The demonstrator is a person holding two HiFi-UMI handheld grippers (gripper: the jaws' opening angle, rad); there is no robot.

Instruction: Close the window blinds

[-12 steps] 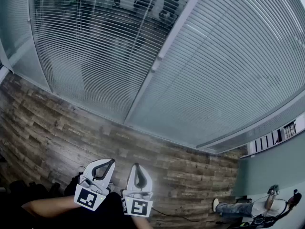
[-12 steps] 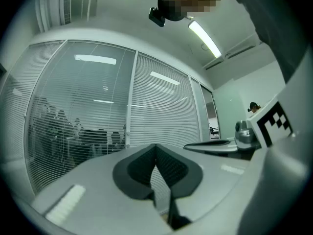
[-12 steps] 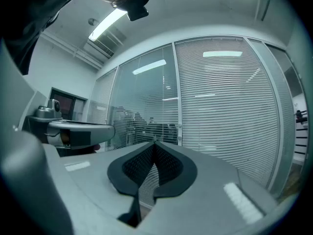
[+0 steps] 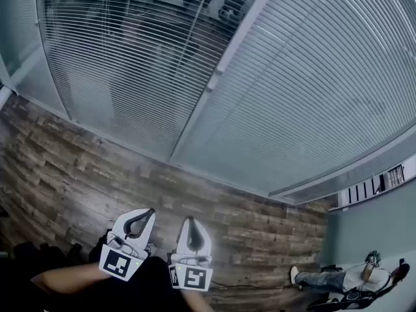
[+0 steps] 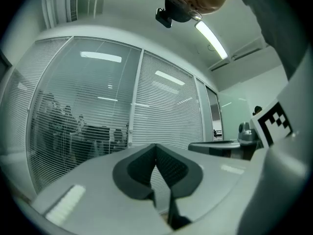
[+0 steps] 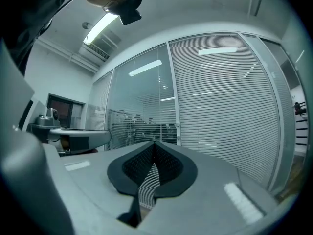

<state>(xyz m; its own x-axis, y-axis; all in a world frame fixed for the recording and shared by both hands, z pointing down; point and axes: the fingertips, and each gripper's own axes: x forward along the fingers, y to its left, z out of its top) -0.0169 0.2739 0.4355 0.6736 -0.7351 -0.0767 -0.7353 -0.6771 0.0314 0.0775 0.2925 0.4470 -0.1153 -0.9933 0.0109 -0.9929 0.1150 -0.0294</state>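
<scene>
The left claw [image 4: 151, 212] and the right claw [image 4: 190, 221] are both closed and hold nothing. In the left gripper view the dark pads [image 5: 168, 168] meet at their tips, and in the right gripper view the pads [image 6: 166, 165] do the same. Below each pair of tips only a thin slit of blind shows. In the head view the two claws sit side by side at the near edge, close together but not touching, pointing toward the window.

The window blinds fill the far side of the scene. The right blind [image 4: 312, 96] is the larger spread; its slats look pale and nothing shows through them. The left blind [image 4: 117, 70] has its slats turned open, and dark chairs [image 4: 224, 2] show behind the glass. A white frame post [image 4: 218, 77] runs between the two blinds.

A wooden floor [image 4: 84, 174] lies between the window and the claws. At the near right corner a person's legs [image 4: 325, 279] stretch along the floor. Each claw carries a marker cube, the left one [image 4: 120, 264] and the right one [image 4: 192, 277].
</scene>
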